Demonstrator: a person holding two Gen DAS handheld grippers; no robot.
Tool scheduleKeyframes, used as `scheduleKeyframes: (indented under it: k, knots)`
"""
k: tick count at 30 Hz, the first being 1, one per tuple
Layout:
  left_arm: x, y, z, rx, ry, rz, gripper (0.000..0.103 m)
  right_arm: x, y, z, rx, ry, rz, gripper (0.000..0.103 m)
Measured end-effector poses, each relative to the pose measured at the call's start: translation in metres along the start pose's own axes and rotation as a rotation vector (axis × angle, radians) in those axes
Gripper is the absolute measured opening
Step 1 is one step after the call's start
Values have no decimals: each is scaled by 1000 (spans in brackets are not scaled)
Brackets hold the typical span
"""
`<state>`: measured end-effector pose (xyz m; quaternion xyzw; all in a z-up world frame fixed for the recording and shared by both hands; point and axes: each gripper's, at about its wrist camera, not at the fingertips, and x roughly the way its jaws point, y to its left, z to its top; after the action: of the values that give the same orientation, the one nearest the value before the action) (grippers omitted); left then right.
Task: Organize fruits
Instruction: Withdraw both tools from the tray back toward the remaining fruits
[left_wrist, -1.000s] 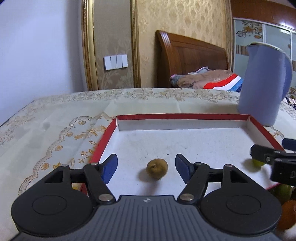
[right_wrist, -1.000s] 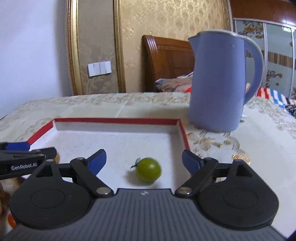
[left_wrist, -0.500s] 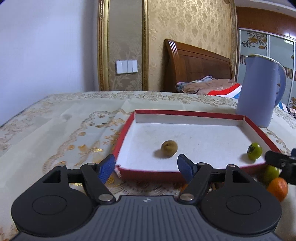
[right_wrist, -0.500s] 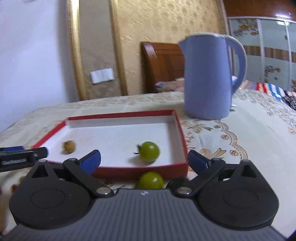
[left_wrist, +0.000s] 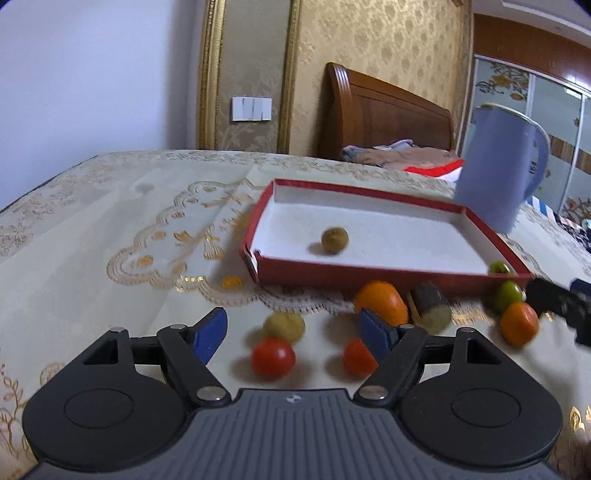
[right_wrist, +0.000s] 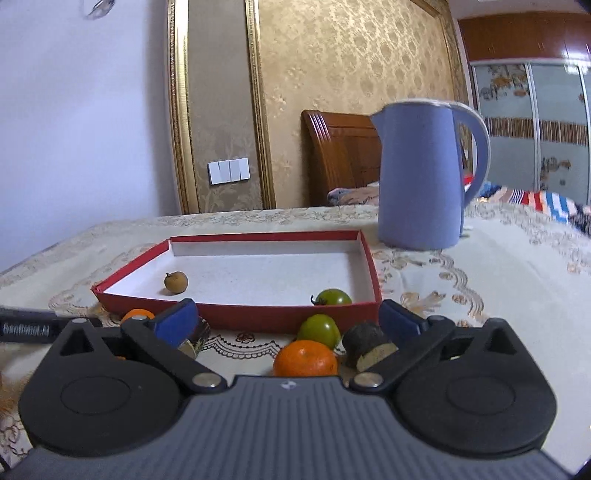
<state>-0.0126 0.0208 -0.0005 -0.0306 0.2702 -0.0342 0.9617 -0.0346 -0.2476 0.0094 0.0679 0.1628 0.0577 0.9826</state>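
Left gripper (left_wrist: 291, 328): jaws opening, nothing between the pads; red tomato (left_wrist: 273, 357) sitting low centre, just ahead.
Right gripper (right_wrist: 286, 319): spread wide, empty; orange (right_wrist: 306, 357) lying between, nearer than the red tray (right_wrist: 236, 315).

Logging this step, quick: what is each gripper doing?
Left gripper: jaws opening, holding nothing.
Right gripper: wide open, holding nothing.

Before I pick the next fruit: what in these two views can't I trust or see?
- Left wrist: red tomato partly behind the left gripper finger; fruits motion-blurred.
- Left wrist: right gripper cut off by the frame edge.
- Right wrist: orange underside hidden by the gripper body.
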Motion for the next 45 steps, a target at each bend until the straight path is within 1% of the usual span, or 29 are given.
scheduleKeyframes:
  k: [3, 5, 8, 10, 13, 15, 18, 20, 26, 31, 35, 38, 45]
  knots:
    - [-3, -6, -9, 43, -2, 4, 78, 3, -4, 0, 25, 13, -7, 103]
    - [-6, -7, -11, 56, -13, -7, 78, 2, -3, -1, 23, 16, -12, 103]
    - [-5, -5, -12, 47, -9, -5, 78, 3, -3, -2, 22, 23, -28, 103]
    - [-3, -3, -11, 38, 1, -19, 78, 2, -7, -3, 38, 40, -30, 103]
    - [-3, -3, -12, 31, 2, -18, 79, -6, -20, -7, 106, 44, -30, 103]
    - [-3, -3, -12, 32, 2, -21, 80, -10, -32, -10, 170, 54, -50, 103]
    - [-3, -3, -12, 36, 3, -26, 80, -10, -42, -14, 211, 99, -55, 103]
    - [-3, -3, -12, 36, 5, -30, 80, -10, -41, -15, 199, 106, -71, 103]
    - [-3, -2, -12, 25, 7, -27, 80, -10, -24, -15, 96, 107, -118, 103]
    - [-3, -1, -12, 22, 5, -27, 80, -9, -20, -13, 58, 122, -104, 103]
    - [-3, -1, -12, 22, 7, -26, 80, -2, -21, -14, 60, 169, -90, 103]
    - [-3, -2, -12, 23, 7, -25, 81, 5, -17, -14, 37, 214, -82, 103]
    - [-3, -3, -12, 31, 11, -25, 83, 12, -13, -16, 18, 256, -56, 103]
